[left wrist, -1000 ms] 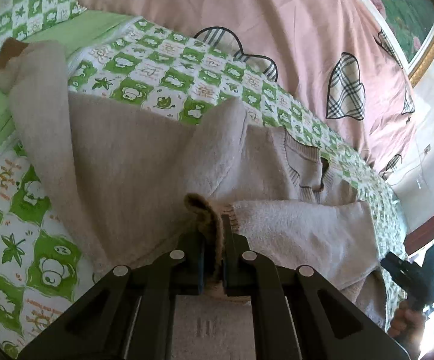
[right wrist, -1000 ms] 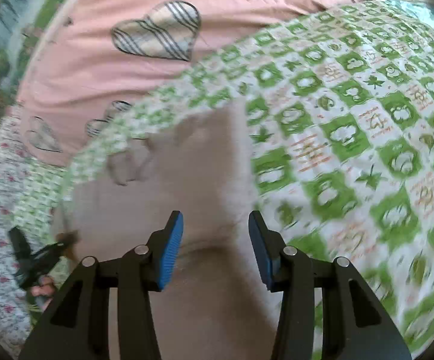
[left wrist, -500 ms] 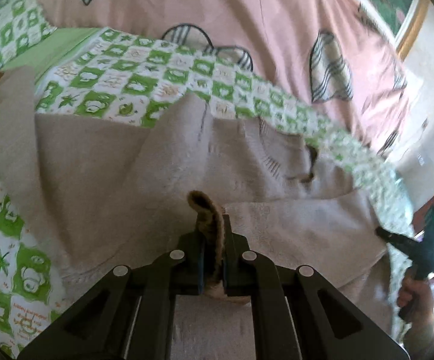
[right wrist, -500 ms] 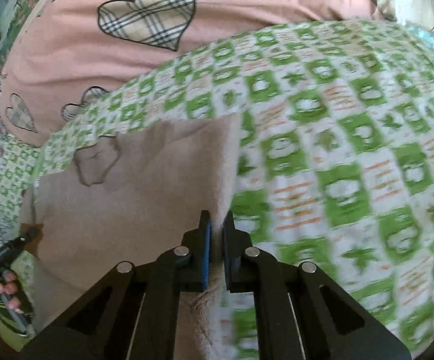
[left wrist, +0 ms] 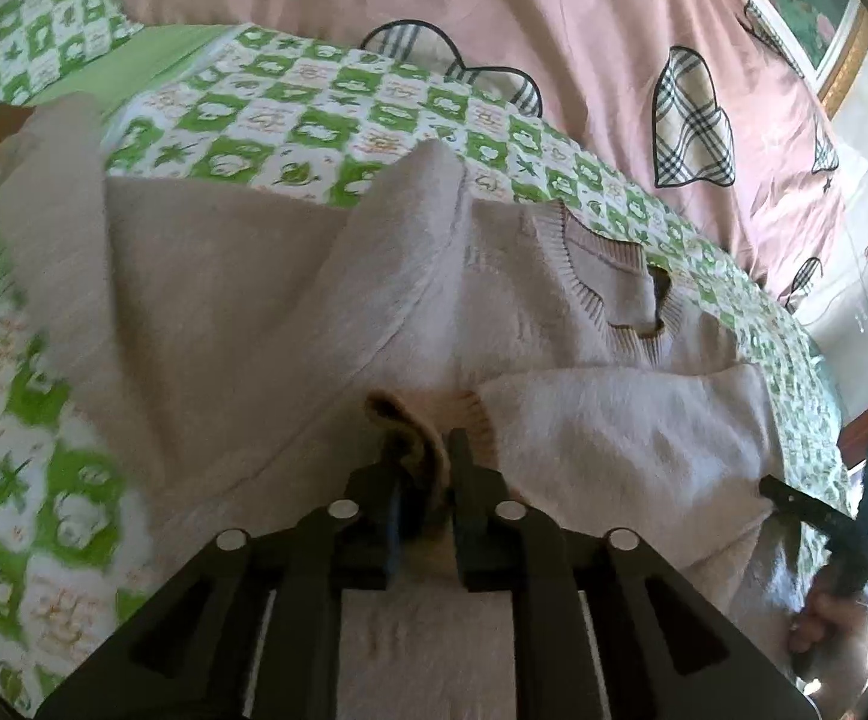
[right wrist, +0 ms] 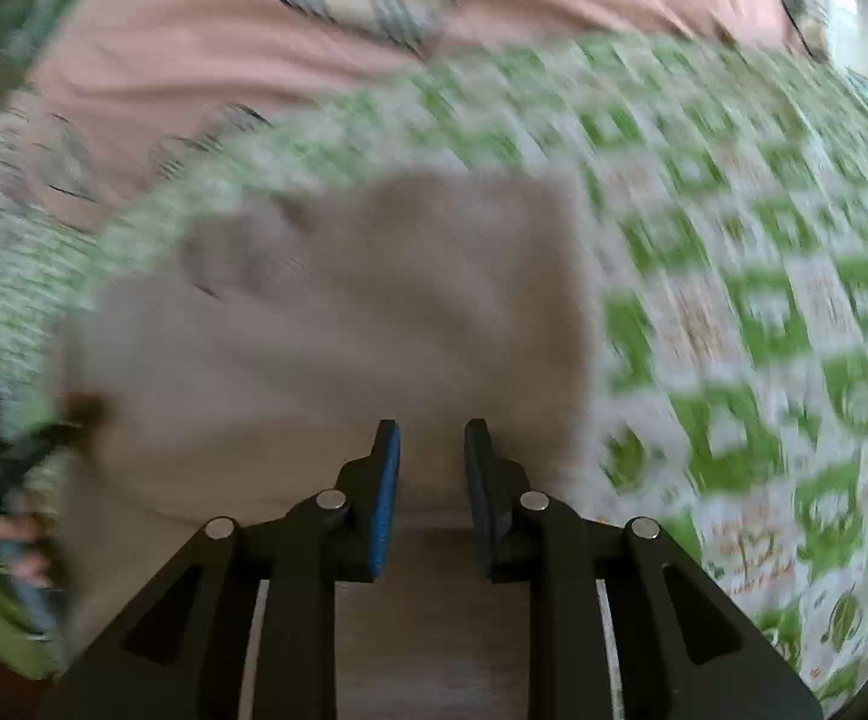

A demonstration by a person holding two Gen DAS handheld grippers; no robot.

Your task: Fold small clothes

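A small beige knit sweater (left wrist: 242,300) lies on a green-and-white checked bedsheet (left wrist: 290,114), neckline (left wrist: 631,300) to the right, one sleeve (left wrist: 625,420) folded across the body. My left gripper (left wrist: 425,468) still has the brown-edged cuff (left wrist: 404,420) between its jaws, which have parted slightly. The right wrist view is blurred: my right gripper (right wrist: 432,450) is open over the sweater (right wrist: 344,312), near its right edge, holding nothing. It also shows at the right edge of the left wrist view (left wrist: 805,504).
A pink quilt with plaid hearts (left wrist: 553,30) lies along the far side of the bed. A plain green sheet (left wrist: 122,66) shows at far left. The checked sheet (right wrist: 763,330) stretches right of the sweater.
My right gripper, shut on the sweater's edge half a second ago, has opened and let it go. My left gripper's jaws have loosened a little around the cuff.
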